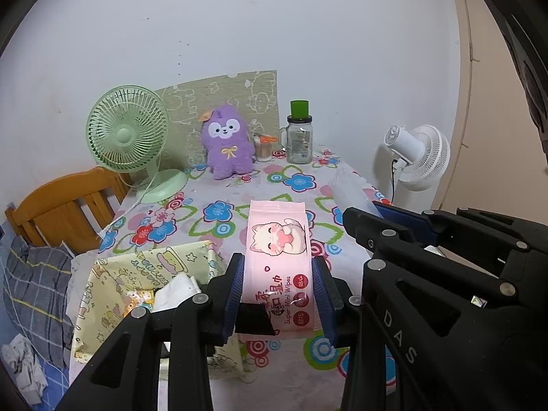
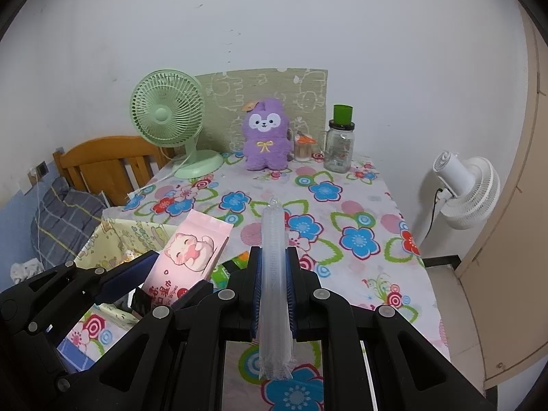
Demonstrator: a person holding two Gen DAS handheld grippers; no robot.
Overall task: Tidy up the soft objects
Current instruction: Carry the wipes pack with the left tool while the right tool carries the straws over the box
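The left gripper (image 1: 278,291) is clamped on a pink pack of wet wipes (image 1: 279,243), its blue pads pressing the pack's two long sides; the pack is held clear above the table (image 1: 346,239), over its left edge, pointing toward the far wall. A cartoon cat is printed on the pack's front, and below it run Chinese characters, the words "Super Mini Wipes" and three red dots with small writing too fine to read; a black tab on the pack's near end reads "open". The right gripper (image 2: 273,291) is closed tight on a clear plastic sleeve of stacked cups (image 2: 273,274), which runs lengthwise between the pads and sticks out both ahead and behind them, held above the near middle of the table. Seen from the left wrist, the right gripper's body carries the letters "DAS". Just beside the table's left edge, under the wipes, stands a yellow fabric bin (image 1: 144,274) printed with cartoon figures, with something white inside. Along the table's far edge stand a green desk fan (image 2: 167,116) at the left corner, a purple plush toy (image 2: 265,135) in the middle, a small tub of toothpicks (image 2: 303,149) and a glass jar with a green cap (image 2: 339,144). A white fan (image 2: 469,188) sits past the right edge.
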